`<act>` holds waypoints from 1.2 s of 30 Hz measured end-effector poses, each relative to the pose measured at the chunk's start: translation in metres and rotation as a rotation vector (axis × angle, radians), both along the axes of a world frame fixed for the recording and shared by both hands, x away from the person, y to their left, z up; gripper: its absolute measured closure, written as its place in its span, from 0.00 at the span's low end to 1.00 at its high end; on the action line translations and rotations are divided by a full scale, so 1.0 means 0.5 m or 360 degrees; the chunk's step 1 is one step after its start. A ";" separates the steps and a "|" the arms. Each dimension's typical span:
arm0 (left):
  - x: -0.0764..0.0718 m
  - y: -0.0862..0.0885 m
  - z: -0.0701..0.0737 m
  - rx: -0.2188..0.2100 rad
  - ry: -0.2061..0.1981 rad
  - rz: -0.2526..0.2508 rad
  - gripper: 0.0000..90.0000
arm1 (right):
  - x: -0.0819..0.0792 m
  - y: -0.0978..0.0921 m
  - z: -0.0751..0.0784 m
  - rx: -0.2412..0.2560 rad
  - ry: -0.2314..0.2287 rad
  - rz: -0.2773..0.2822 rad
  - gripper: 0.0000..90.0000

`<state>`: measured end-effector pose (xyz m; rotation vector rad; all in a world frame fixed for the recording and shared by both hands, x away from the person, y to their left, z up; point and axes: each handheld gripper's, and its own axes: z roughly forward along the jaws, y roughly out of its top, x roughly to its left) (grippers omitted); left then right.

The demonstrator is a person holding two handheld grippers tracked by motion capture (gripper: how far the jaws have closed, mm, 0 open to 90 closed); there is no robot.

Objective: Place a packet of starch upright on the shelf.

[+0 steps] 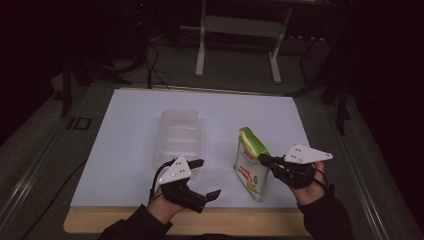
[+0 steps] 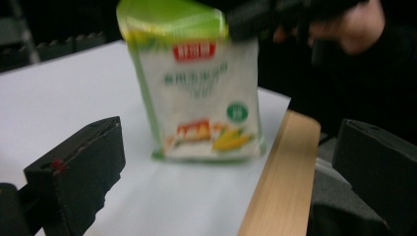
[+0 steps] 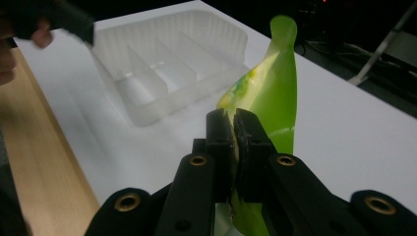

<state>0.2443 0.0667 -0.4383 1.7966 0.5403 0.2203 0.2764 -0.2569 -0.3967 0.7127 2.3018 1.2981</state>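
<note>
White paper covers the counter (image 1: 125,150), clear plastic tray (image 1: 179,135) mid-sheet. Just right of it stands the green snack bag (image 1: 251,165), soft, light and crinkly by the look of it; its flat top seal is the sensible hold. Right gripper (image 1: 261,160) jaws pinch that edge, hand level; left gripper (image 1: 206,177) jaws gape empty, palm low near the front edge.

Print on the green-topped snack bag (image 2: 194,88) was too blurred in the left gripper view to be read, and the bag's top edge ran off the frame. In the right gripper view, the right gripper (image 3: 234,129) hid the bag's lower part behind its closed jaws. The clear plastic tray (image 1: 179,135) was partly covered at its near end by the left gripper (image 1: 206,178) in the high view.
</note>
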 end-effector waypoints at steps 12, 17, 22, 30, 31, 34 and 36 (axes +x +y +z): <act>0.119 -0.122 0.003 0.0259 0.0035 -0.0093 0.00 | -0.030 -0.040 -0.023 0.0058 0.0060 -0.0001 0.96; 0.198 -0.147 -0.013 0.0286 0.0161 -0.0214 0.00 | -0.032 -0.033 -0.021 0.0030 0.0038 0.0022 0.96; 0.246 -0.165 -0.017 0.0327 0.0180 -0.0349 0.00 | -0.029 -0.033 -0.020 0.0034 0.0051 0.0040 0.96; 0.293 -0.185 -0.036 0.0406 0.0235 -0.0572 0.03 | -0.028 -0.020 -0.016 0.0008 0.0047 0.0088 0.96; 0.296 -0.185 -0.036 0.0402 0.0231 -0.0587 0.04 | -0.027 -0.020 -0.016 0.0008 0.0048 0.0092 0.96; 0.302 -0.187 -0.034 0.0378 0.0215 -0.0604 0.05 | -0.023 -0.021 -0.016 0.0011 0.0055 0.0099 0.96; 0.302 -0.193 -0.035 0.0351 0.0247 -0.0649 0.07 | -0.021 -0.022 -0.016 0.0020 0.0062 0.0100 0.96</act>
